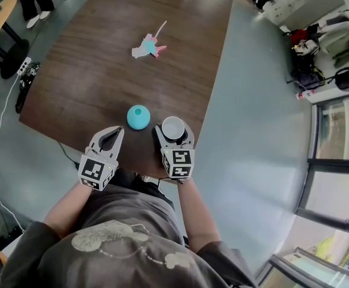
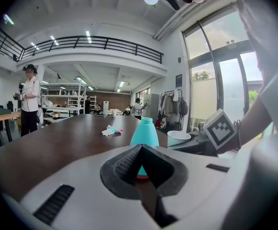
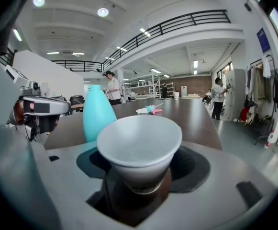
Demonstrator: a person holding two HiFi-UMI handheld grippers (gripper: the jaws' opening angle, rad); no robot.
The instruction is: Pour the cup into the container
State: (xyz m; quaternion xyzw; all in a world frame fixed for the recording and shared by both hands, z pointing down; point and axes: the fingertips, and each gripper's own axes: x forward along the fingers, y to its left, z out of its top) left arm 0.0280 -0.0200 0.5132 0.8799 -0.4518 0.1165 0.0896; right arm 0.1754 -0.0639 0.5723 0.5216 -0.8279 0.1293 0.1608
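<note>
A white foam cup (image 1: 173,126) stands near the front edge of the brown table (image 1: 96,71), and my right gripper (image 1: 173,131) is shut on it. In the right gripper view the cup (image 3: 139,145) is upright between the jaws of that gripper (image 3: 141,170), its inside pale. A teal bottle-shaped container (image 1: 138,117) with a narrow open neck stands just left of the cup, apart from it. My left gripper (image 1: 115,132) is shut and empty, left of the container and a little nearer me. In the left gripper view the container (image 2: 144,133) rises behind the closed jaws.
A small pink, teal and white toy (image 1: 149,45) lies farther back on the table. The table's front edge runs just under both grippers. A person (image 2: 29,99) stands beyond the far left end. Shelves and bags line the right wall (image 1: 318,41).
</note>
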